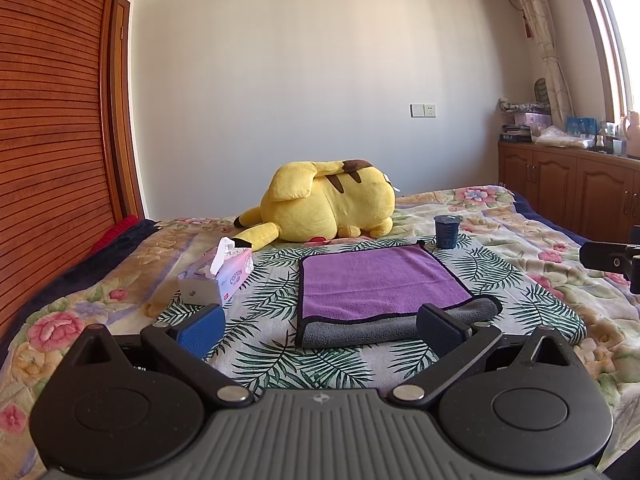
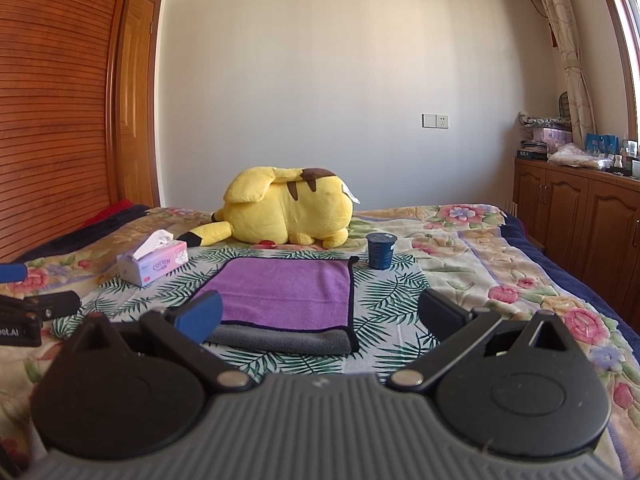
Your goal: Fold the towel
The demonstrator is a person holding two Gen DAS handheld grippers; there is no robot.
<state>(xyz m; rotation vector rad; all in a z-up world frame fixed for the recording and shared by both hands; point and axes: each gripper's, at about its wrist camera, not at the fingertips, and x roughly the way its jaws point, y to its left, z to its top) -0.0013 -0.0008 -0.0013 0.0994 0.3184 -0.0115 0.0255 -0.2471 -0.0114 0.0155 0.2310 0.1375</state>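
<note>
— So where's the purple-and-grey folded microfibre towel (image 1: 380, 292)?
— Flat on the leaf-print cloth (image 1: 272, 292); left gripper (image 1: 320, 330) and right gripper (image 2: 320, 318) both spread, empty. Its near right corner hides behind a left fingertip (image 1: 440, 330).

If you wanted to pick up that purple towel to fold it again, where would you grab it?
Probably the two near corners of the purple towel, one tool each, coming in low from the front. It lies flat, already folded once, and the thick grey fold faces the tools.
</note>
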